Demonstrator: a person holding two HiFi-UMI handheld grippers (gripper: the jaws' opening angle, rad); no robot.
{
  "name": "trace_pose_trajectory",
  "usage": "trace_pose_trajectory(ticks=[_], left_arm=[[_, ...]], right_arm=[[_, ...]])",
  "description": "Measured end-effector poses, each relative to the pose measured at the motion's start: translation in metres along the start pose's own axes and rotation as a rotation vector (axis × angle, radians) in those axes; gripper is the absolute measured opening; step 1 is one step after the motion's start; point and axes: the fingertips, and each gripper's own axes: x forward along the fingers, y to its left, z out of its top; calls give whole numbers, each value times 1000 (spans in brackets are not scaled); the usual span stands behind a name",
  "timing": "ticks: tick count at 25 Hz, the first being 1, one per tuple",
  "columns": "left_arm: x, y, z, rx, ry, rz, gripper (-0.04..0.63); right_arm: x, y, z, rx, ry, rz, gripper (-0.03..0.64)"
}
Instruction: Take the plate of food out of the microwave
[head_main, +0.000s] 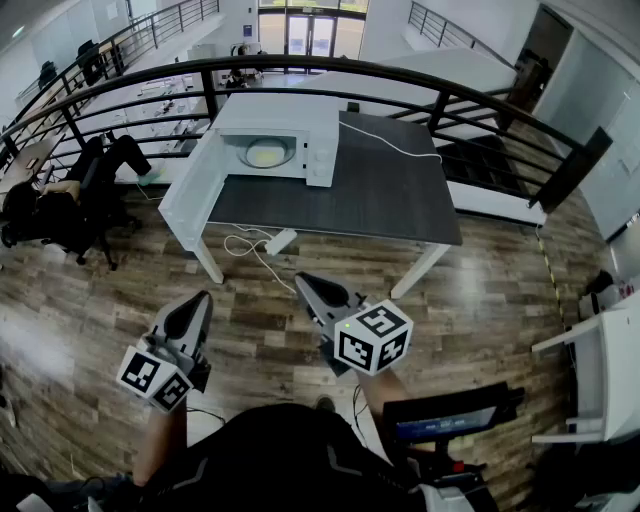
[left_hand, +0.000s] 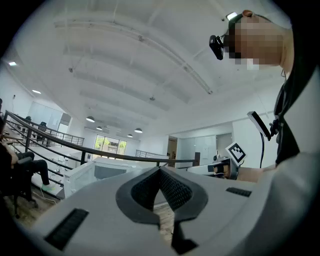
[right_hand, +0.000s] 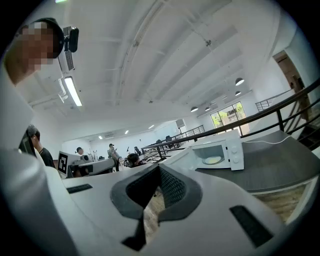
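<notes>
Microwave (head_main: 322, 128) sits on the far left part of the dark table (head_main: 390, 200). Its door (head_main: 188, 195) is swung open to the left, and the plate (head_main: 266, 153) of food is inside it, with nothing touching it. Both claws hang close to the person over the wood floor (head_main: 480, 290), well short of the table. Left gripper (head_main: 203, 298) has its jaws pressed together with nothing between them. Same deal for the right gripper (head_main: 303, 282): tips meeting, empty. It's pointed roughly at the microwave, and its own view catches the plate through the open door. A white cable (head_main: 392, 144) trails over the table to the right of the microwave, and a white adapter (head_main: 281, 241) lies on the floor under the near edge.
</notes>
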Motion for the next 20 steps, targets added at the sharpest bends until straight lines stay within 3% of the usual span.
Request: trace_pose_trajectory(ticks=[20], left_arm=[[-3, 16, 5, -6, -2, -16, 5]], right_arm=[[14, 1, 4, 43, -42, -16, -2]])
